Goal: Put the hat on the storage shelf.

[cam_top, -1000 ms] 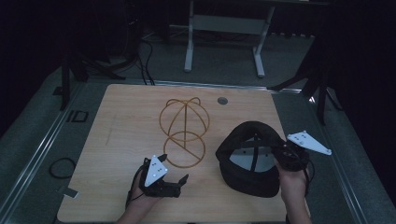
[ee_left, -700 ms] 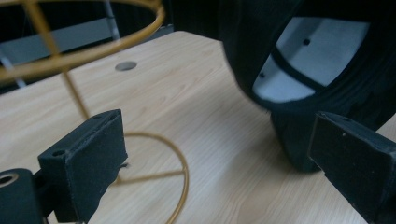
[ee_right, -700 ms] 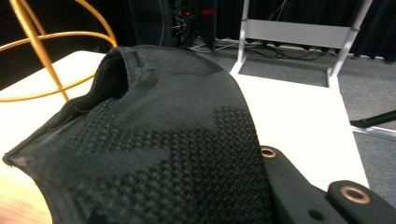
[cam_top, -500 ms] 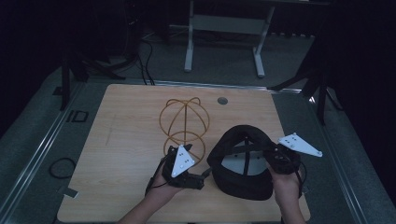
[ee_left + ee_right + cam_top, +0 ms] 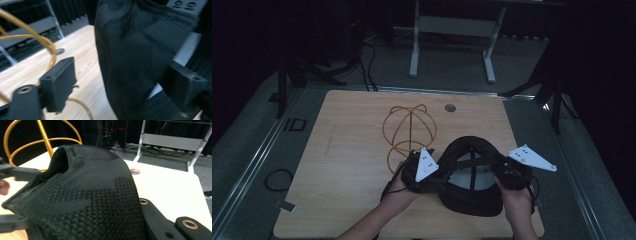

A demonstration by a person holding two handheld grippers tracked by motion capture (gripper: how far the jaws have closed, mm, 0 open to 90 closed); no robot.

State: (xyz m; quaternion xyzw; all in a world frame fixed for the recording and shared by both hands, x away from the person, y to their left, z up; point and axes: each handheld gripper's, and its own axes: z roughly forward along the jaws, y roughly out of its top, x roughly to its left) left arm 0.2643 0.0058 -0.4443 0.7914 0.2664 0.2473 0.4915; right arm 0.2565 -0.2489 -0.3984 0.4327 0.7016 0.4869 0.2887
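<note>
Far left on the grey floor beside the light wooden table (image 5: 337, 165) lies a small loop of black cable (image 5: 278, 179). On the table, left of centre, stands a dome-shaped stand of golden-orange wire hoops (image 5: 408, 131), upright, with a round grommet hole (image 5: 450, 107) in the tabletop just beyond and to its right. The wire stand sits directly behind the left gripper (image 5: 432, 175), close enough that in the left gripper view its hoops (image 5: 37, 40) curve past the left-hand jaw. Left gripper: jaws have just been closing and are part-way in; the black knitted-fabric cap (image 5: 472, 180) hangs between them, its side wall (image 5: 140, 57) filling the gap, but pads are not clearly pressing on it, one jaw standing off on the wood side. The cap itself is at the near right of the table, opening upward, white inner lining visible, spanning between both grippers. Right gripper (image 5: 507, 176): jaws narrow, clamped on the cap's right rim; in the right gripper view the mesh fabric (image 5: 95, 202) bulges over the jaws and blocks most of the table ahead. Behind the table, a grey metal frame with two legs (image 5: 452, 30) stands on the floor.
</note>
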